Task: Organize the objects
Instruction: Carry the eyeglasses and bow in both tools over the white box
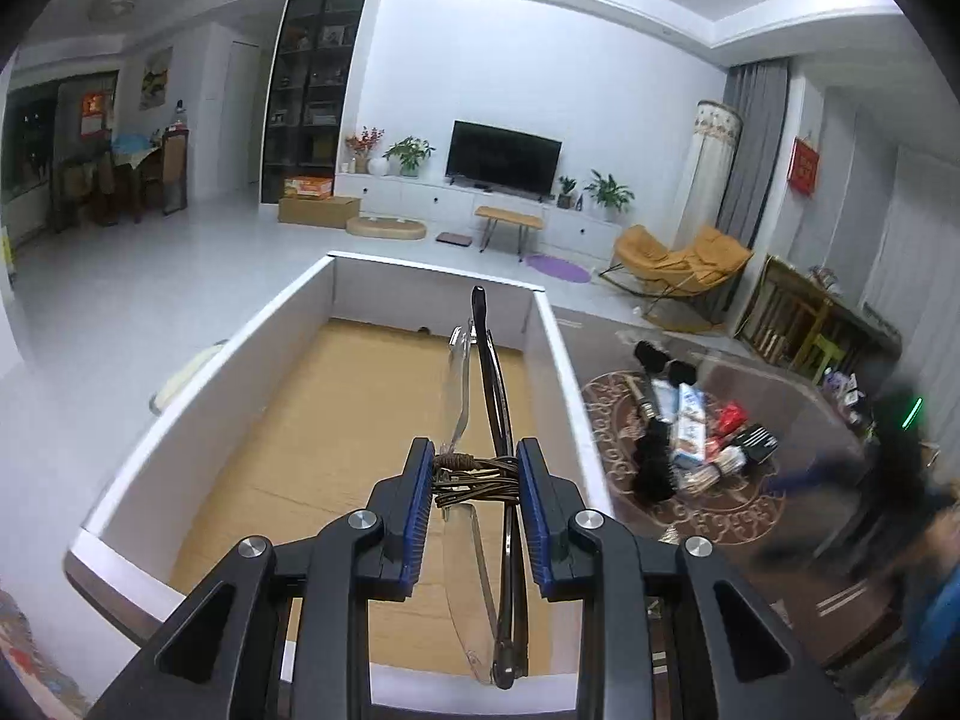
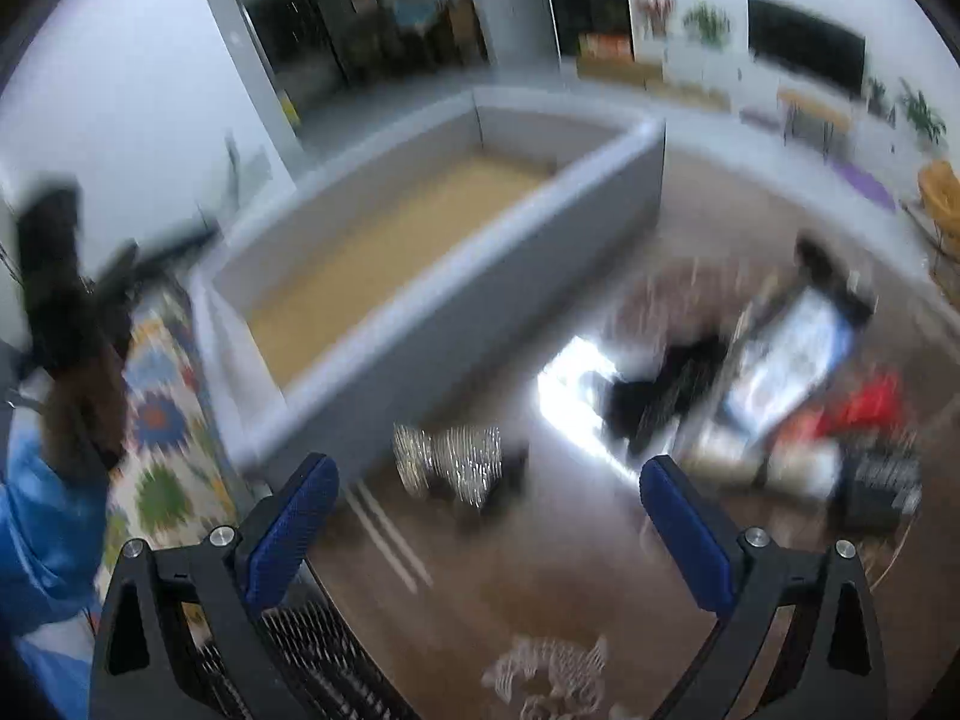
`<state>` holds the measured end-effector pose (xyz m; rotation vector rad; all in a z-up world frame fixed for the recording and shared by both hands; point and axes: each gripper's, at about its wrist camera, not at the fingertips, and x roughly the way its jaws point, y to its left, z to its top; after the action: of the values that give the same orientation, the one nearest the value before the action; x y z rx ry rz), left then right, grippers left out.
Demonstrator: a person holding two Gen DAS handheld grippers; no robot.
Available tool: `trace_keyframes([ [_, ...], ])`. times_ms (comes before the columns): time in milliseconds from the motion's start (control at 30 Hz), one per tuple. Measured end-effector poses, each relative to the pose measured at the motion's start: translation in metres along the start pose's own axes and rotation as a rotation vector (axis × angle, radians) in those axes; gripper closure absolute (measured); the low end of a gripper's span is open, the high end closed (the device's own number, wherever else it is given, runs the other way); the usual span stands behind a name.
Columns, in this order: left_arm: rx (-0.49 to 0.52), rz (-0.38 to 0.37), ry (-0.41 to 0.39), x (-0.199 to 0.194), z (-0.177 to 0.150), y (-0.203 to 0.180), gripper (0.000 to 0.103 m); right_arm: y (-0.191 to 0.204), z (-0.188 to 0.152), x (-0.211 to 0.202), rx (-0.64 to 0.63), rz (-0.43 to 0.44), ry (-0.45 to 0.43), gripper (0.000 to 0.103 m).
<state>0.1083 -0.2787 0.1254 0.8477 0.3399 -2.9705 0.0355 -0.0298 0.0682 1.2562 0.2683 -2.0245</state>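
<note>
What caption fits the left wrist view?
Left gripper shut on folded glasses and brown cord, above the white box.

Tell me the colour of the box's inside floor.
Tan, like bare cardboard, inside the white-walled box; clearest in the left wrist view.

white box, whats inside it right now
Only its bare tan floor shows inside the white box. The left gripper holds glasses tied with brown cord above it, covering part of the floor, so that strip cannot be checked.

The right wrist view was smeared throughout: the pile (image 2: pixel 774 372) at right could not be identified. In the left wrist view's lower right, a dark shape (image 1: pixel 900 456) blurred.
</note>
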Motion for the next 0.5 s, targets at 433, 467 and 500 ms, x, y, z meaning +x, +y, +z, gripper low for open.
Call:
trace_keyframes([
  [433,-0.049,0.003,0.022,-0.006,-0.017,0.011,0.075,0.016,-0.010,0.074,0.059,-0.060,-0.053,0.066],
  [467,-0.050,0.002,0.027,-0.005,-0.018,0.011,0.075,0.013,-0.010,0.069,0.064,-0.065,-0.062,0.067],
  [500,-0.052,-0.001,0.033,-0.002,-0.020,0.012,0.075,0.010,-0.009,0.061,0.073,-0.062,-0.072,0.067],
])
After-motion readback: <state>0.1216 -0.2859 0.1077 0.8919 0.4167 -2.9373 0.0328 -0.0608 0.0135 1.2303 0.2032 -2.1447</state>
